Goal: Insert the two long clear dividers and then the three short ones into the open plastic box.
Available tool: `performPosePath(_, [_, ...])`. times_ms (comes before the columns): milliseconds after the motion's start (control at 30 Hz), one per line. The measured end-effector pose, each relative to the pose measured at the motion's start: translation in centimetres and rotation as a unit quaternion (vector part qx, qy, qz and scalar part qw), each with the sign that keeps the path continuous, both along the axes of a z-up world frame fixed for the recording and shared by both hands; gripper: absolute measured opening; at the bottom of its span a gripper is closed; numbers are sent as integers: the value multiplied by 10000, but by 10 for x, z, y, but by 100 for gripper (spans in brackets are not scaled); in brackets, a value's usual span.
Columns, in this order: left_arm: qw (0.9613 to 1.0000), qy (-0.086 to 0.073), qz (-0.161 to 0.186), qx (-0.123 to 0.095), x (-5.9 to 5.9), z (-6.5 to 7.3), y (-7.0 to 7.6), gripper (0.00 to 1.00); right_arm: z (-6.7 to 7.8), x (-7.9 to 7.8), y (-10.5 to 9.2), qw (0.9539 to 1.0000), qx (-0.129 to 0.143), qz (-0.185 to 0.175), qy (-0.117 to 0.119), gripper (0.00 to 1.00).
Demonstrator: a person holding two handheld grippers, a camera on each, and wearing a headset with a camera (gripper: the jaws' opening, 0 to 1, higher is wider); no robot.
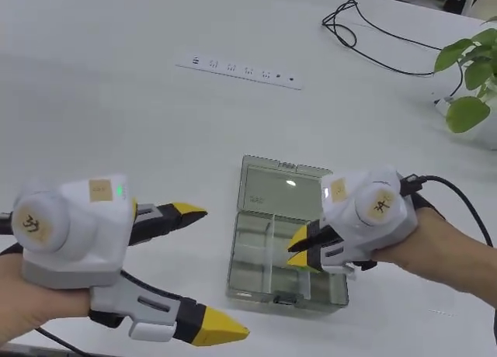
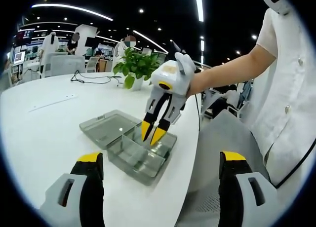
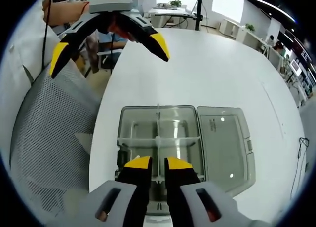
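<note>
Head view. The open plastic box (image 1: 233,258) is sitting on the white table (image 1: 116,124), toward the person's right. Its lid (image 1: 276,188) is lying flat behind it. The right gripper (image 1: 299,247) is hovering over the right half of the box, its yellow tips drawn close together and pointing down into the compartments. The left gripper (image 1: 208,268) is being held off to the left, clear of the box, with its jaws spread wide and holding nothing. A power strip (image 1: 237,70), a black cable (image 1: 365,39) and a plant (image 1: 470,77) are lying well beyond the box.

Left gripper view. The left gripper (image 2: 160,158) is gaping, its two jaws far apart and nothing between them. Ahead, the box (image 2: 133,170) is standing near the table edge, and the right gripper (image 2: 154,132) is coming down from above with its tips just over the interior.

Right gripper view. The right gripper (image 3: 158,163) is poised over the near wall of the box (image 3: 121,138), with only a slim gap between its jaws. A long clear divider (image 3: 158,121) is standing upright down the middle, in line with that gap. A crossing divider (image 3: 175,137) is running across it. I cannot tell whether the jaws are pinching a divider or are just above it. The lid (image 3: 222,138) is lying to the right. The left gripper (image 3: 109,52) is hanging wide open at the top, over the table edge.
</note>
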State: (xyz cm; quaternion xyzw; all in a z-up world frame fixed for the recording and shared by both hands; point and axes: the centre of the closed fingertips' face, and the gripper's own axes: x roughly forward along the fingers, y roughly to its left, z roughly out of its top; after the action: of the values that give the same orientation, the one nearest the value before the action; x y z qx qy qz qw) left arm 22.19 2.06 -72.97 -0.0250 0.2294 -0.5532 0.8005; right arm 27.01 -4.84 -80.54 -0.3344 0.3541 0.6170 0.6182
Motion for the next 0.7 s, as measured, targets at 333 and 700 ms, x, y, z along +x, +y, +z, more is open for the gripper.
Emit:
performPosePath(333, [10000,1,12,50,-2,0,3,100,19,5,-4,9988,320,-372,-33,19])
performPosePath(700, [10000,-17,44,72,-3,1,6,100,41,2,-18,9960,629,-641,32,32])
